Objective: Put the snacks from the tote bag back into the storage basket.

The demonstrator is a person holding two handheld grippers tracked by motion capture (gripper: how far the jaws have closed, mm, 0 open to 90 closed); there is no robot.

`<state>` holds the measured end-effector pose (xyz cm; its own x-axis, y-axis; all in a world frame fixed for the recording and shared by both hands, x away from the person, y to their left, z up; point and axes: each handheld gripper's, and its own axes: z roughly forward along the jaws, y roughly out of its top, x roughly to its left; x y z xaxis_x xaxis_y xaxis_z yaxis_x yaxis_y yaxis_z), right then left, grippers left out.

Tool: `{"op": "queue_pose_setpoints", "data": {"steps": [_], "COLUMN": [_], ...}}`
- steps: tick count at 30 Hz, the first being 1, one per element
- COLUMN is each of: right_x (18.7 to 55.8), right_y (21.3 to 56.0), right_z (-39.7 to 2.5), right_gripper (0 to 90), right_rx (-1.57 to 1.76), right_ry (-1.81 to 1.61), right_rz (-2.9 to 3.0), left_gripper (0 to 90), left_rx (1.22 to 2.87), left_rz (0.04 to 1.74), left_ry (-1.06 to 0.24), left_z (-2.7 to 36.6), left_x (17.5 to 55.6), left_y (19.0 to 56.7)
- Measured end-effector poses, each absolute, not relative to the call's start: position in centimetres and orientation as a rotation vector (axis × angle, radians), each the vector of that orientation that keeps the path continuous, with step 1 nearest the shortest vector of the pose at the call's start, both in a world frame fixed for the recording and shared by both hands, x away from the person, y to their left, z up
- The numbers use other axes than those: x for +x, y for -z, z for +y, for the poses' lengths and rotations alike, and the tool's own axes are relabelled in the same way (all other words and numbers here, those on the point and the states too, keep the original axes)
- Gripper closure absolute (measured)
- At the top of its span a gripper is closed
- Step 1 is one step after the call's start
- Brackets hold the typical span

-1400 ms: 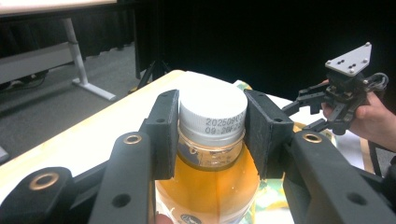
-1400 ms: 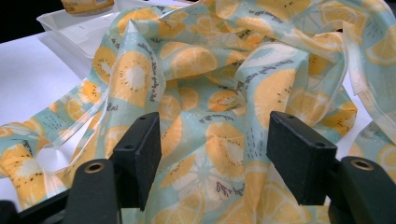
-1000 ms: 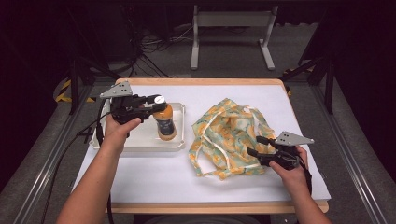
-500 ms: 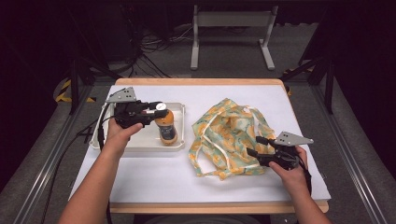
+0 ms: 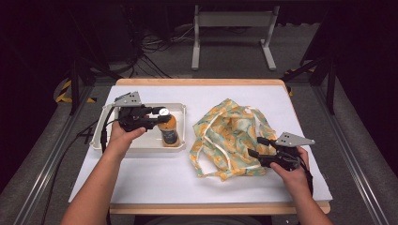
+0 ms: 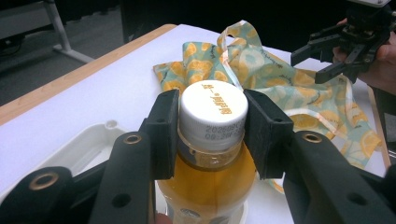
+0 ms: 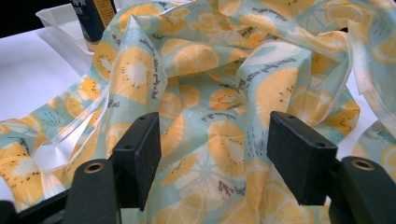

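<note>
An orange drink bottle (image 5: 170, 132) with a white cap (image 6: 212, 109) stands in a white tray (image 5: 149, 142) at the table's left. My left gripper (image 5: 158, 118) comes at it from the left and is shut on the cap, one jaw on each side (image 6: 212, 126). A crumpled cloth bag (image 5: 230, 136) with a lemon print lies to the right of the tray. At the bag's near right edge my right gripper (image 5: 256, 146) is open. Its jaws straddle a fold of the fabric (image 7: 210, 70) without pinching it (image 7: 215, 154).
White paper (image 5: 155, 178) covers the wooden table. The tray's corner (image 7: 56, 23) and the bottle's base (image 7: 93, 16) sit just beyond the cloth in the right gripper view. Dark floor, cables and a metal stand (image 5: 232, 28) lie past the far edge.
My left gripper and the bottle have shifted a little toward the tray's near side. The right gripper has stayed over the cloth.
</note>
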<state>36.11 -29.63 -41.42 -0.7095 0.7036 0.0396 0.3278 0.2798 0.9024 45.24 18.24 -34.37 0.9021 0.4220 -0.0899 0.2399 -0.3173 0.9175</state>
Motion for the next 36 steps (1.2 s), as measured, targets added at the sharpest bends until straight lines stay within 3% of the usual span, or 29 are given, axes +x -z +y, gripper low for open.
{"op": "queue_pose_setpoints", "data": {"steps": [36], "right_x": [36.1], "right_y": [41.5], "right_z": [-29.5], "right_gripper": [34.4], "right_rx": [0.931], "right_ry": [-1.407], "right_rz": [2.190], "left_gripper": [55.8], "left_rx": [1.956], "left_rz": [0.436], "left_ry": [-0.230], "left_z": [18.0], "left_x": [44.0], "left_y": [34.8]}}
